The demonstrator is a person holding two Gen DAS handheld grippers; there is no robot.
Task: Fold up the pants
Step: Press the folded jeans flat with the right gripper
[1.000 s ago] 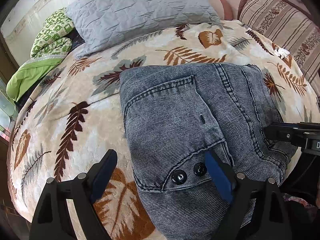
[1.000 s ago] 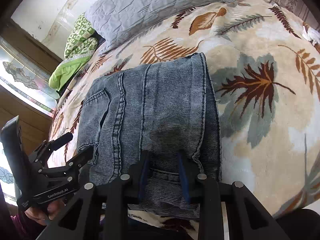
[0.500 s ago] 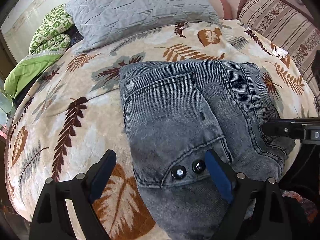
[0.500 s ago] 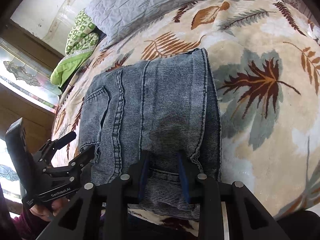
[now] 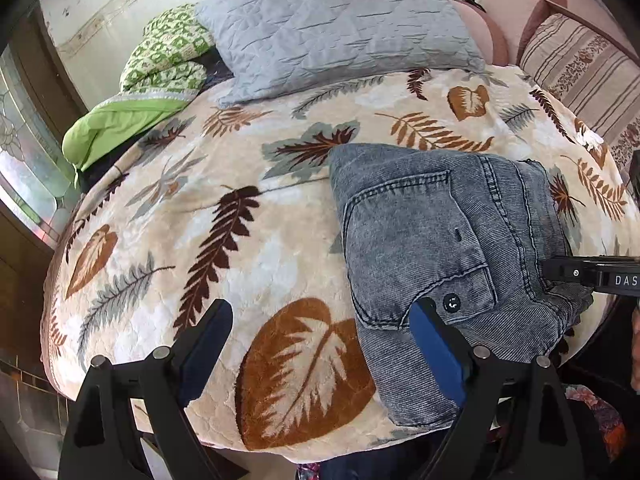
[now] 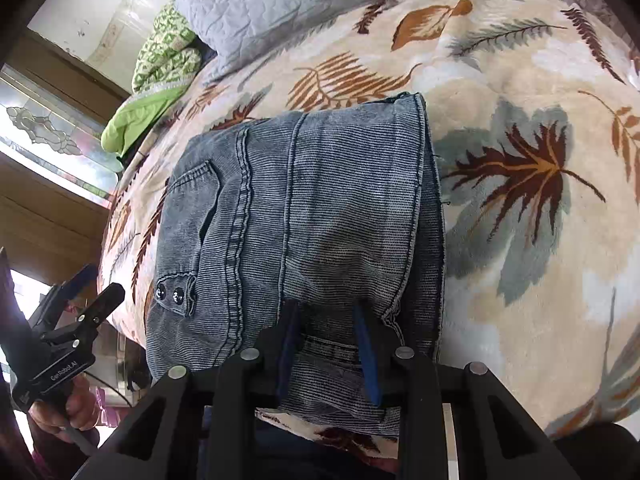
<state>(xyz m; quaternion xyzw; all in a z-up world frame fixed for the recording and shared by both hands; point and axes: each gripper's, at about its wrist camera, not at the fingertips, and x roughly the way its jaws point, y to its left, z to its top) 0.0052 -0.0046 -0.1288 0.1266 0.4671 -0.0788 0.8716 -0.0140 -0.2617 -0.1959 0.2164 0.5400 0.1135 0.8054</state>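
The folded grey-blue denim pants [image 5: 432, 240] lie near the bed's front edge, pocket with dark snap buttons up; they also show in the right wrist view [image 6: 304, 216]. My left gripper [image 5: 320, 332] is open and empty, to the left of the pants above the blanket, its right finger over the pants' corner. My right gripper [image 6: 326, 344] has its jaws narrowed around a thick fold at the pants' near edge. The left gripper also shows at the lower left of the right wrist view [image 6: 80, 304].
The bed is covered by a cream leaf-print blanket [image 5: 208, 216]. A grey quilted pillow [image 5: 336, 28] and a green quilt [image 5: 160, 76] lie at the back. A striped cushion [image 5: 584, 76] stands at the back right. A window [image 6: 44, 136] is on the left.
My left gripper has moved left off the pants, so they now sit at the right of its view. My right gripper has stayed on the near edge.
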